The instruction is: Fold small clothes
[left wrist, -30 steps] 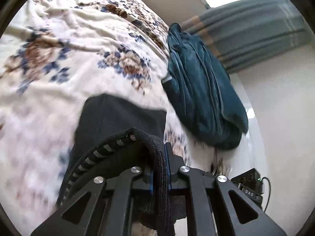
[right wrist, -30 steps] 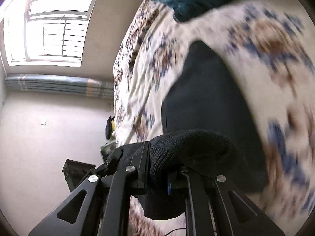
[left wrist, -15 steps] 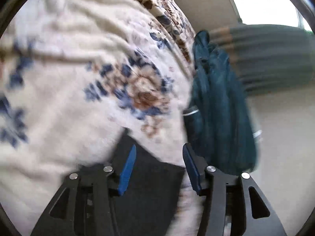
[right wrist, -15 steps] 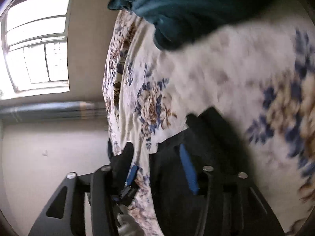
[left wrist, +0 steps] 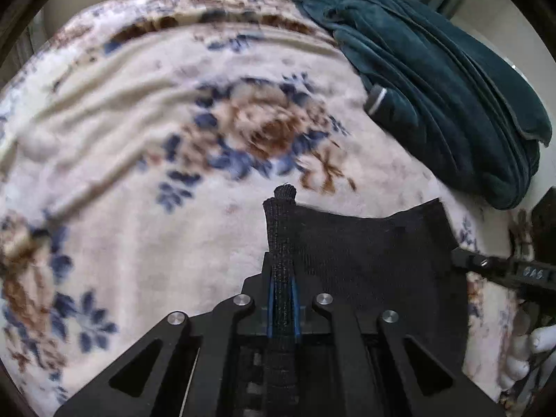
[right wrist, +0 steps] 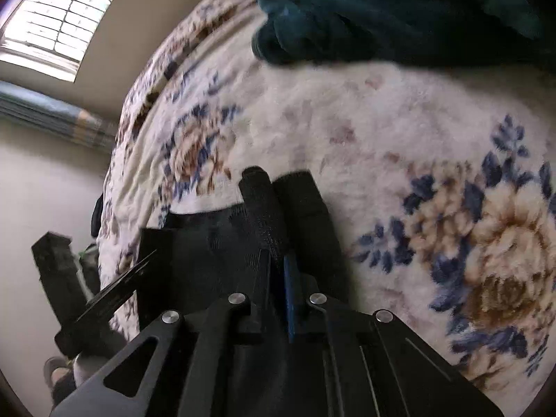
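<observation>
A small black knit garment (left wrist: 365, 250) lies flat on the floral blanket (left wrist: 139, 139). My left gripper (left wrist: 282, 278) points steeply down at its left corner. Its jaws are closing, and the blue pads pinch a bunched ridge of the black fabric that sticks up between them. In the right wrist view the same garment (right wrist: 208, 243) shows, and my right gripper (right wrist: 278, 260) is closing on a rolled fold at the other corner, pads pressing it. The right gripper's body (left wrist: 504, 271) also shows at the right edge of the left wrist view.
A heap of dark teal cloth (left wrist: 434, 69) lies on the bed beyond the black garment, also seen as teal cloth (right wrist: 382, 7). A white-gloved hand (left wrist: 521, 347) is at the lower right. A window (right wrist: 52, 17) and a striped curtain (right wrist: 52, 114) are off the bed's far side.
A second ago both grippers held black fabric; half a second ago both stood open over the garment. Now both have dropped lower and shut on its corners.
</observation>
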`<state>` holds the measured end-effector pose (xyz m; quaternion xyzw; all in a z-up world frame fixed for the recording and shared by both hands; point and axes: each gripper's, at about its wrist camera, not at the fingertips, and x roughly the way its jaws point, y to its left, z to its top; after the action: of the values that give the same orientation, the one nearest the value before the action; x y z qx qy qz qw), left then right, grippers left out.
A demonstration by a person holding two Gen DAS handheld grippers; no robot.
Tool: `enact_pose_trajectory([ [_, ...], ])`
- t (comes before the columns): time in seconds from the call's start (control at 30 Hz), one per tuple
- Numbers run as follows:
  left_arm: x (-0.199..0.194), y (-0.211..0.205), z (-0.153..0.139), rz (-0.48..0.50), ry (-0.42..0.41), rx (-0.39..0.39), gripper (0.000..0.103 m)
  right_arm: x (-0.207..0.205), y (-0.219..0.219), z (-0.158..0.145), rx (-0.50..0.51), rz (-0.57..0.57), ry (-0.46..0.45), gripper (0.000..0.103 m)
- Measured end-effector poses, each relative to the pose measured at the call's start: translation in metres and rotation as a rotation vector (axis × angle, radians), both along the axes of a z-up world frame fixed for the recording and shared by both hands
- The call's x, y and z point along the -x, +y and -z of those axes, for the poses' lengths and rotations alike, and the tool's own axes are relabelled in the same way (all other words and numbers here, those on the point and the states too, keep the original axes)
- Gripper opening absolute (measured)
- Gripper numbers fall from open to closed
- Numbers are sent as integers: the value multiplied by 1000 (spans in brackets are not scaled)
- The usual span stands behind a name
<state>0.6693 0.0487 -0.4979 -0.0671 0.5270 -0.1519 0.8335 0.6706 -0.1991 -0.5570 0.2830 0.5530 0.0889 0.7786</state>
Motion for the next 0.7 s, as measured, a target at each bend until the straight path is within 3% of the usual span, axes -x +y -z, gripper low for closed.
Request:
enact_pose_trajectory([
  [0.13,-14,19,21,-51,65,25,6,3,-4,-9,65,44,-40,6],
  [0.17,-20,23,35,-60,123,59,7,2,-1,-8,84,39,-37,6],
  [0.27,-21,42,38,-149,165,178,10,-9,10,7,177,17,43,7],
  [0.37,-3,71,21,-234,143,301,17,-10,3,6,96,36,79,13],
  [0.43,13,81,7,-241,125,331,17,-4,-3,-4,62,39,62,27],
  [0.47,20,81,3,-223,123,341,20,0,-5,-9,53,41,52,28],
  [0.53,26,72,2,-173,147,315,33,9,-7,-14,18,33,43,29],
  [0.6,30,56,10,-113,182,280,34,15,-5,-12,7,17,63,29],
  [0.63,31,45,17,-87,188,216,33,19,-3,-7,-6,10,79,29],
  [0.7,35,35,21,-65,167,168,6,25,2,2,-9,1,113,29],
])
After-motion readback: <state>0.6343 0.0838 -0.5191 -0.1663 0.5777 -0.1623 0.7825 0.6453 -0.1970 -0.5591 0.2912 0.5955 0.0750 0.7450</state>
